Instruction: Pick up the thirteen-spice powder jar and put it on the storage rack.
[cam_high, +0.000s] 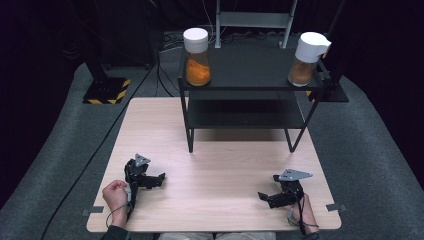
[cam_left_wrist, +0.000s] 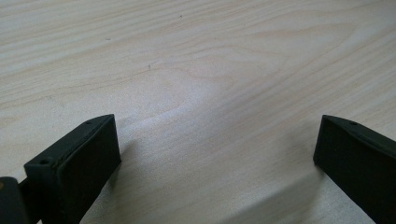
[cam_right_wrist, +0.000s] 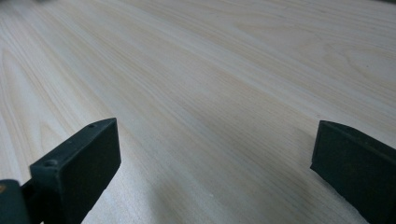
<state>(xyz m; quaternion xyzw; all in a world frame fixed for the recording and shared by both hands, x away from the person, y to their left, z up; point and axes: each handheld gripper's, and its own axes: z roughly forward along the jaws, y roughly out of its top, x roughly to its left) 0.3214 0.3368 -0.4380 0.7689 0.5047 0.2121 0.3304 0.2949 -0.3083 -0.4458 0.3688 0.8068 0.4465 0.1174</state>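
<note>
Both hand-held grippers, left (cam_high: 156, 179) and right (cam_high: 265, 196), rest agape on table (cam_high: 220, 165).

table (cam_high: 220, 170) pale wood | shelf (cam_high: 250, 75) black | jars (cam_high: 197, 50) orange-filled, white lids

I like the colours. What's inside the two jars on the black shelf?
The left jar holds orange powder, the right jar browner powder. White lids cover their tops.
</note>
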